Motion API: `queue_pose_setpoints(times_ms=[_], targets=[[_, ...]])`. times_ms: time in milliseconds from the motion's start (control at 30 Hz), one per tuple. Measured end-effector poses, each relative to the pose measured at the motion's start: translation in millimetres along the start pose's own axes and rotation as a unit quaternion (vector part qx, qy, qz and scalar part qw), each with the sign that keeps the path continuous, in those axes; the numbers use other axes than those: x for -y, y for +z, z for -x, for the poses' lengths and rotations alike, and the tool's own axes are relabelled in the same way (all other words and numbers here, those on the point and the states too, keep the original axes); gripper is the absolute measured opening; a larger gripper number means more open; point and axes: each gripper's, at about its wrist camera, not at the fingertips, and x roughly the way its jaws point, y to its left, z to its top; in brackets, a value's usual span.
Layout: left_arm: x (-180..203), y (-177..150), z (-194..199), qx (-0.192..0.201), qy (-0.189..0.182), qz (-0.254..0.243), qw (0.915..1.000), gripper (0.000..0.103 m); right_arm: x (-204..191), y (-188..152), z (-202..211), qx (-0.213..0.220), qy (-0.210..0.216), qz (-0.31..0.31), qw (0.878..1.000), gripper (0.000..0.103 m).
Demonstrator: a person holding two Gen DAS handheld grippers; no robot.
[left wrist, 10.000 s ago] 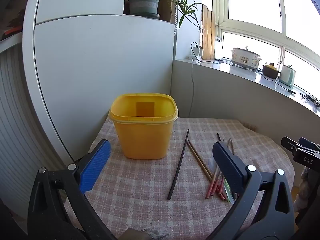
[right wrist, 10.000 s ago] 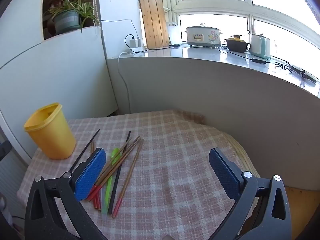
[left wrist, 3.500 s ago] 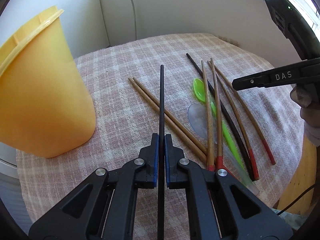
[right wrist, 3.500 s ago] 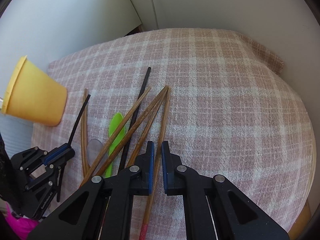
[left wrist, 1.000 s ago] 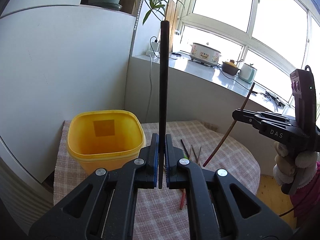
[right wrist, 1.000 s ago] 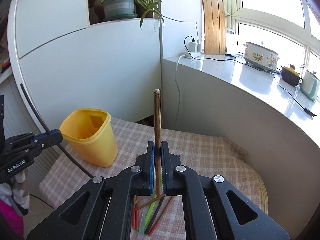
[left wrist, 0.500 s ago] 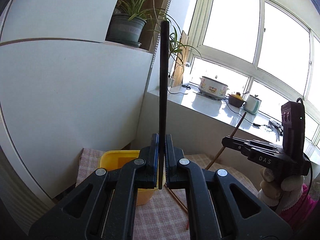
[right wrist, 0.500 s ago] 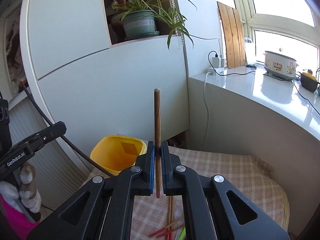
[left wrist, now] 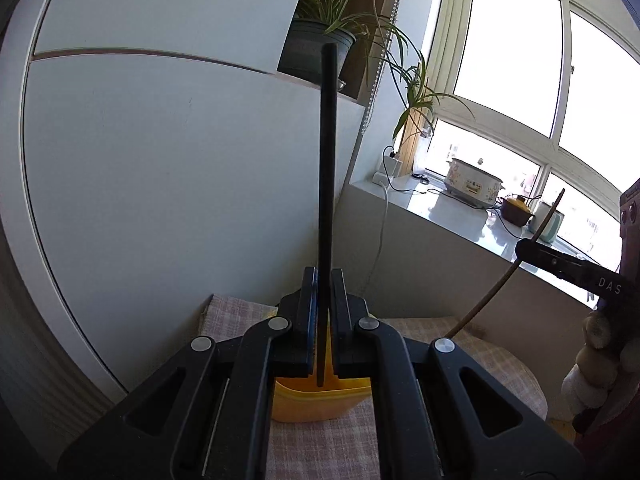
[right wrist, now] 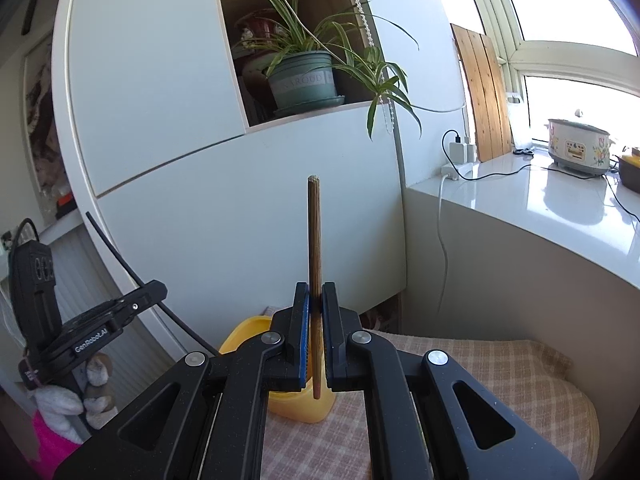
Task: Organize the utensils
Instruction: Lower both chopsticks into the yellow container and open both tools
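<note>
My left gripper [left wrist: 323, 276] is clamped on a black chopstick [left wrist: 327, 152] that stands straight up between its pads. My right gripper [right wrist: 315, 294] is pinched on a brown wooden chopstick [right wrist: 313, 236], also upright. The yellow tub [right wrist: 244, 334] sits just below and behind both sets of fingers on the checked cloth [right wrist: 500, 364]. A potted plant [right wrist: 302, 76] stands on the shelf above my right gripper.

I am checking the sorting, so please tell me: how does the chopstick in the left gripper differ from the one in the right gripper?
The black chopstick is dark and smooth; the wooden chopstick is brown and grained. The black one sticks out further past the left gripper than the wooden one past the right gripper. Both are clamped, off the table.
</note>
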Motion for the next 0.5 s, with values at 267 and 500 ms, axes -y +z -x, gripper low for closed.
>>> queue_pose_setpoints(times_ms=[267,500], targets=[[-6.0,-17.2,-22.2,-0.027,0.011,0.008,0.9995,0.003,-10.3,10.8,-12.0,0.007,0.011,0.0,1.0,0.004],[-8.9,-27.2,-29.8,-0.042,0.012,0.013,0.9989,0.003,-19.3,0.7,-47.5,-0.019,0.006,0.012,1.0,0.004]])
